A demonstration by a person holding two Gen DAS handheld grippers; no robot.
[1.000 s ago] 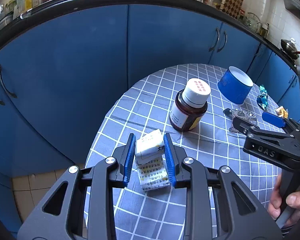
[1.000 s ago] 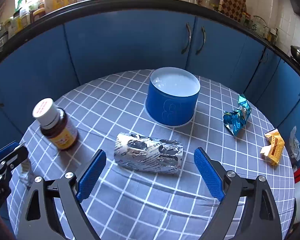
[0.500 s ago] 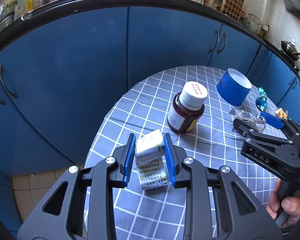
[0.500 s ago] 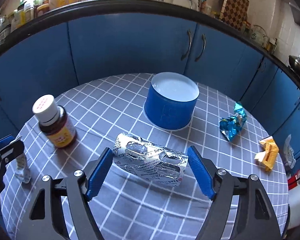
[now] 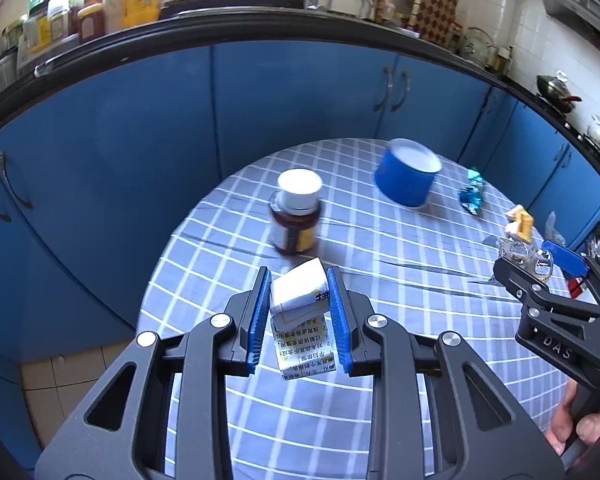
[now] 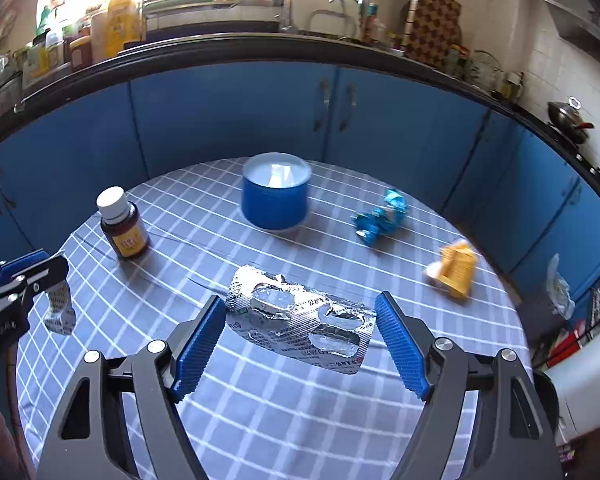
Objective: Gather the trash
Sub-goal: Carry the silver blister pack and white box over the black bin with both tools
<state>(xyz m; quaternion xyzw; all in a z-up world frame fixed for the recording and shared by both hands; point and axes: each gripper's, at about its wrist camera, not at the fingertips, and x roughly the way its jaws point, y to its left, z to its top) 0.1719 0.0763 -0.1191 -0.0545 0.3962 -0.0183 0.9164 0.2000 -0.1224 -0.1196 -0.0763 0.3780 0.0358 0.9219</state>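
My left gripper (image 5: 298, 316) is shut on a folded white printed leaflet (image 5: 300, 320) and holds it above the checked tablecloth (image 5: 380, 264). My right gripper (image 6: 300, 340) is shut on a silver foil blister pack (image 6: 300, 320), held by its two ends and lifted off the cloth. The right gripper also shows at the right of the left wrist view (image 5: 540, 264) with the foil in it. A crumpled blue wrapper (image 6: 380, 218) and a yellow wrapper (image 6: 456, 270) lie on the right side of the table. The left gripper (image 6: 40, 276) with the leaflet (image 6: 60, 308) shows at the left edge.
A blue round tub (image 6: 275, 196) stands at the back of the table. A brown medicine bottle (image 6: 122, 228) with a white cap stands at the left. Blue kitchen cabinets (image 6: 240, 120) run behind the table. Bags and clutter (image 6: 580, 320) sit off the table's right edge.
Both grippers have risen and pulled back from the table. The right gripper closed on the foil blister pack and lifted it off the cloth. The left keeps its hold on the leaflet.
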